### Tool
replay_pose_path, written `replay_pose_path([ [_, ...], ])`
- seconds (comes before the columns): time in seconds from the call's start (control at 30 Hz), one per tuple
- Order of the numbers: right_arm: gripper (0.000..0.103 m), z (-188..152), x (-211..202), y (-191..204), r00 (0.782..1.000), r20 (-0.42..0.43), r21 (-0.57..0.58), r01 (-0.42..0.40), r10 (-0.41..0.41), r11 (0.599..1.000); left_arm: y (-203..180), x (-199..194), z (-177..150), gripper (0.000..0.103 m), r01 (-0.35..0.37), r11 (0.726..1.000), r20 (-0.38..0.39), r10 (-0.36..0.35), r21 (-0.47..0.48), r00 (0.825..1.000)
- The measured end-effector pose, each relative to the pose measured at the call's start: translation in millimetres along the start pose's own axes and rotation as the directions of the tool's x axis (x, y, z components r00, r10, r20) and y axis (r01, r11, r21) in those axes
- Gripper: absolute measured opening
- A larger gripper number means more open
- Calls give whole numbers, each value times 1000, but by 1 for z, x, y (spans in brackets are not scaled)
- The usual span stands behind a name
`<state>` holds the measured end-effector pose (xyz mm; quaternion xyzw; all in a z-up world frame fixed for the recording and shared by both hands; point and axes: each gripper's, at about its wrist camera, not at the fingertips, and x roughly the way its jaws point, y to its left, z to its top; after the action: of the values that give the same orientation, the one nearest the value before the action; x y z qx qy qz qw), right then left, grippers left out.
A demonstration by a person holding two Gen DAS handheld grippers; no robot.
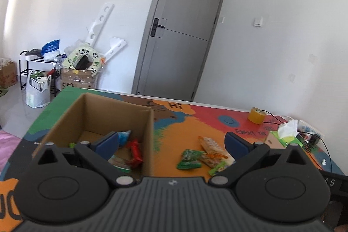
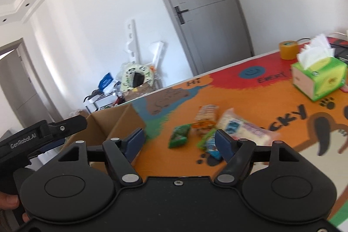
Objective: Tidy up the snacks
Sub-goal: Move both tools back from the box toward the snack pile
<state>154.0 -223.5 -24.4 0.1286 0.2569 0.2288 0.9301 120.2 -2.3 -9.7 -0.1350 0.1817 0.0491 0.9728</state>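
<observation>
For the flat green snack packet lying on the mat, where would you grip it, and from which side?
Grip the green snack packet across its narrow width, mid-length, coming down from above. It lies flat with bare mat along both long edges, so the open right gripper probably fits astride it.

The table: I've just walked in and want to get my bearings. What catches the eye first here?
The brightly painted tablecloth stands out first. On it, an open cardboard box at the left already holds a few snacks, while loose snack packets lie scattered at the middle. A green tissue box and a yellow tape roll stand at the far right.
</observation>
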Motion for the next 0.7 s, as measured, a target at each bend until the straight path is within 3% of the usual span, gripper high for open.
replay_pose_path([
  [0.7,77,-9,-18,-77,995,12,114,95,-97,989,-60,29,-23,102,118,992,-55,-116,53,992],
])
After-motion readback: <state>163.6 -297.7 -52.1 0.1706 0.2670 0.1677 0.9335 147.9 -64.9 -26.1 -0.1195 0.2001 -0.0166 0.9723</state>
